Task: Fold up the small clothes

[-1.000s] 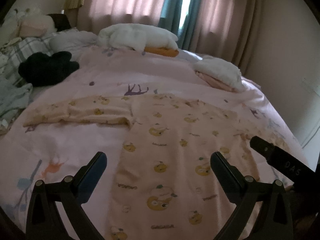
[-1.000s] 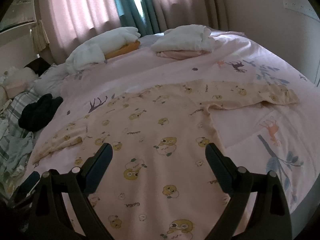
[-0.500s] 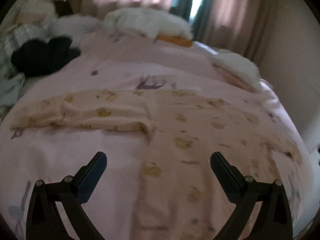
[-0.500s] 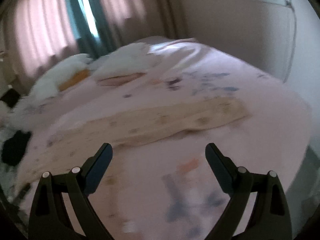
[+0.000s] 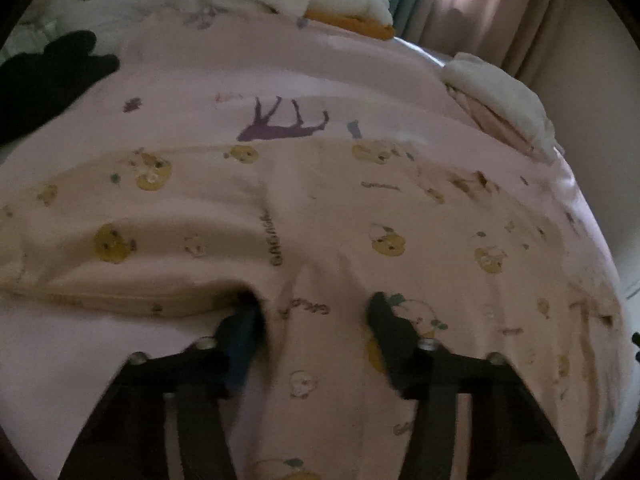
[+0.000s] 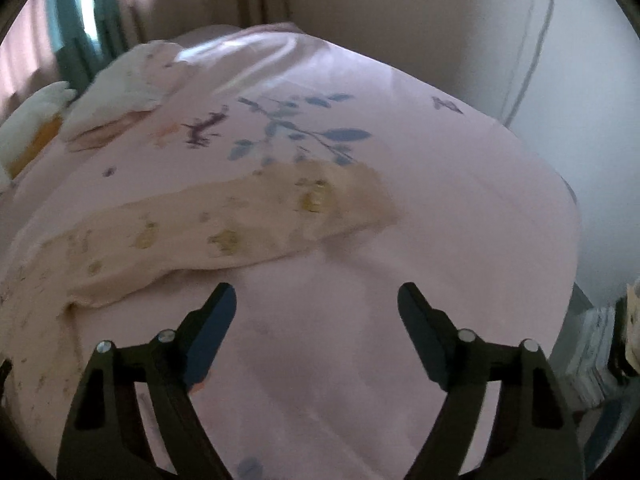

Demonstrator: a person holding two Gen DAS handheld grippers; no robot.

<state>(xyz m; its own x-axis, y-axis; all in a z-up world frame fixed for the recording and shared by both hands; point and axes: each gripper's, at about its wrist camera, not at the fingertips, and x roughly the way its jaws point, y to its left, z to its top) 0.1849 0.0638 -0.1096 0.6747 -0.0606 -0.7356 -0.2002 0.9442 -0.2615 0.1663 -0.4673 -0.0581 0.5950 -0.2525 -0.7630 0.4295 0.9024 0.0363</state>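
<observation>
Left hand-held gripper (image 5: 312,304) on garment (image 5: 320,220) armpit

A pink bedsheet (image 5: 360,80) printed with a purple deer (image 5: 284,122) and blue leaves (image 6: 304,128) covers the bed. Near the curtains (image 5: 480,12) lie a white pile on something orange (image 5: 352,24), a folded white-and-pink stack (image 5: 500,100) and a black garment (image 5: 48,76). A cable (image 6: 532,48) runs down the wall.

A bed (image 6: 460,208) covered in pink printed bedding is set against a pale wall (image 6: 420,20); daylight is filtered through pink curtains (image 5: 480,4).
</observation>
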